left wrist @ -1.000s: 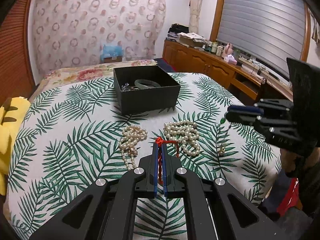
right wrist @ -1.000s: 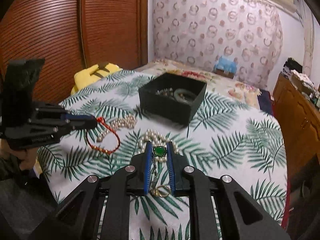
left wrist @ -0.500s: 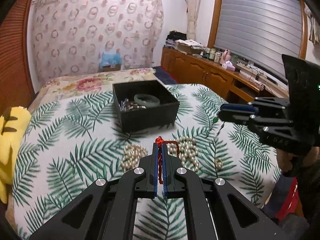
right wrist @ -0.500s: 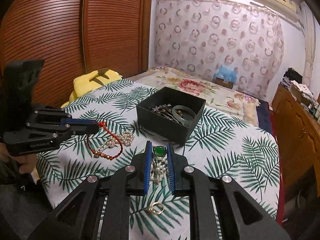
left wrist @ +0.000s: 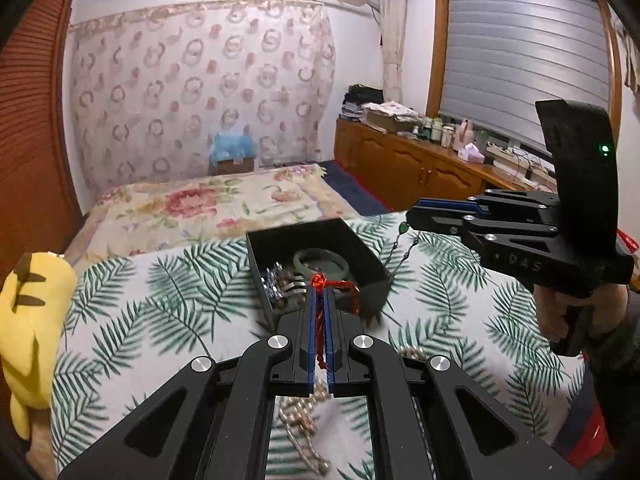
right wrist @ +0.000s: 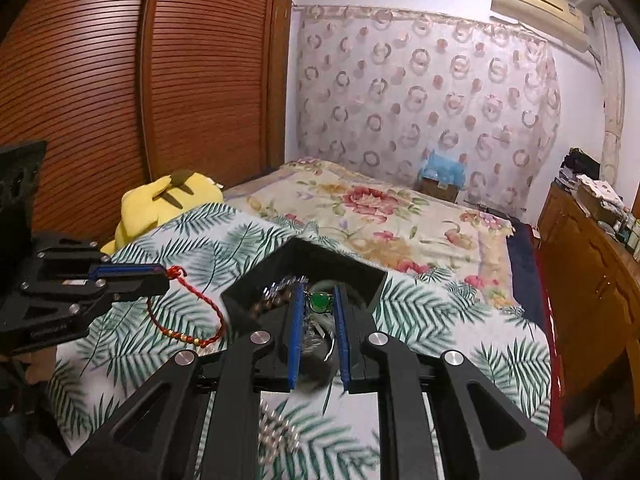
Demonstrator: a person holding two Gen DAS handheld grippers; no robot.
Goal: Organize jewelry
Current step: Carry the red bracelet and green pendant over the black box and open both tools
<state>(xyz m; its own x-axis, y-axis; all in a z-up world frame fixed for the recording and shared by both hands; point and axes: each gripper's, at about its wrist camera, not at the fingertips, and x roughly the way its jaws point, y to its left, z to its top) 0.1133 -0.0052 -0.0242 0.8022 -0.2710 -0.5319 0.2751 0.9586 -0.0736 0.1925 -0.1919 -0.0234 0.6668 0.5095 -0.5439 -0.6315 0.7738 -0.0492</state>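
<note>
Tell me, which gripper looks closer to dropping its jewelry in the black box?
Probably the right gripper. Its green-stone pendant hangs right at the open black square box. The left gripper dangles its red cord bracelet over the leaf-print cloth beside the box.

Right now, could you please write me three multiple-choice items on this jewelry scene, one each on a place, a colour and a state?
1. Where does the grey-green bangle lie?
A. in the black box
B. on the leaf-print cloth
C. on the yellow plush

2. What colour is the stone in the right tongs?
A. red
B. green
C. white

3. What are the left tongs doing?
A. open, holding nothing
B. shut on pearls
C. shut on the red cord bracelet

Answers: 1 A, it sits inside the box walls. 2 B, it shows green between the pads. 3 C, the cord is pinched, its loop dangling.
</note>
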